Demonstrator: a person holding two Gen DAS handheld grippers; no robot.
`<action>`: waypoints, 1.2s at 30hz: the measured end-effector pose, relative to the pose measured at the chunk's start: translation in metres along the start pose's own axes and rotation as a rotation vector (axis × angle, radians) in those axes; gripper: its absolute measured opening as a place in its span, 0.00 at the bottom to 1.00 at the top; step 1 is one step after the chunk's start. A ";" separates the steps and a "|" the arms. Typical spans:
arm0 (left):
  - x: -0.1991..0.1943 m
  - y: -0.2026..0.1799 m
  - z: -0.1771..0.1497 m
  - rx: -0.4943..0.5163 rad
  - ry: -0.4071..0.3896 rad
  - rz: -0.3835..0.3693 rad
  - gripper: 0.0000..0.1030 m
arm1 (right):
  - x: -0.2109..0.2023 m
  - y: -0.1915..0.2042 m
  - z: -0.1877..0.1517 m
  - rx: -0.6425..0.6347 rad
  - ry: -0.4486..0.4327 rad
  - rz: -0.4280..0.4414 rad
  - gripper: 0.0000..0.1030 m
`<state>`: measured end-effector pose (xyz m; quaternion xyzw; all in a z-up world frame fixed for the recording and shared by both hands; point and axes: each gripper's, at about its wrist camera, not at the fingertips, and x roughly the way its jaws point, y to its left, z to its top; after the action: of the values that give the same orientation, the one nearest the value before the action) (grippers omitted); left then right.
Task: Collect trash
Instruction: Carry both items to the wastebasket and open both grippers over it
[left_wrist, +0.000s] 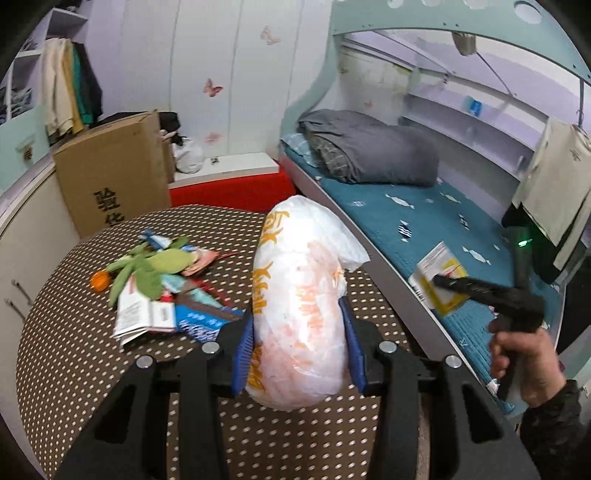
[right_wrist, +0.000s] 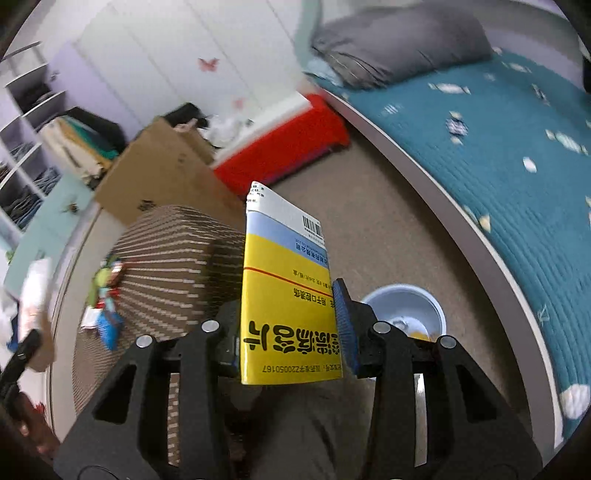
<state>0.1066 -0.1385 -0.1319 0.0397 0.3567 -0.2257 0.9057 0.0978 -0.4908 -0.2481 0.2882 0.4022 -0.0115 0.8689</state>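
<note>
Left wrist view had the left gripper (left_wrist: 299, 350) clamped, fingers pressing both sides, on a white plastic bag (left_wrist: 299, 295) above the dotted surface (left_wrist: 74, 332); wrappers (left_wrist: 159, 291) lay beyond it, then a cardboard box (left_wrist: 110, 170). The right gripper (right_wrist: 291, 328) pinched a yellow carton (right_wrist: 284, 295) over the floor, near a pale bin (right_wrist: 406, 314) beside the bed (right_wrist: 498, 166).

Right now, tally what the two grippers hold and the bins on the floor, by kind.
White plastic bags, in the left gripper: 1
Yellow cartons, in the right gripper: 1
Pale blue bins on the floor: 1
Total: 3
</note>
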 end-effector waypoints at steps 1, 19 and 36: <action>0.002 -0.003 0.001 0.004 0.003 -0.005 0.41 | 0.007 -0.005 0.000 0.011 0.010 -0.007 0.39; 0.117 -0.112 0.019 0.144 0.187 -0.182 0.41 | 0.004 -0.088 -0.006 0.223 -0.028 -0.044 0.85; 0.216 -0.170 0.026 0.203 0.375 -0.218 0.87 | -0.037 -0.091 -0.002 0.223 -0.100 -0.033 0.93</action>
<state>0.1879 -0.3789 -0.2405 0.1329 0.4964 -0.3457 0.7851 0.0483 -0.5737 -0.2678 0.3754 0.3591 -0.0848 0.8502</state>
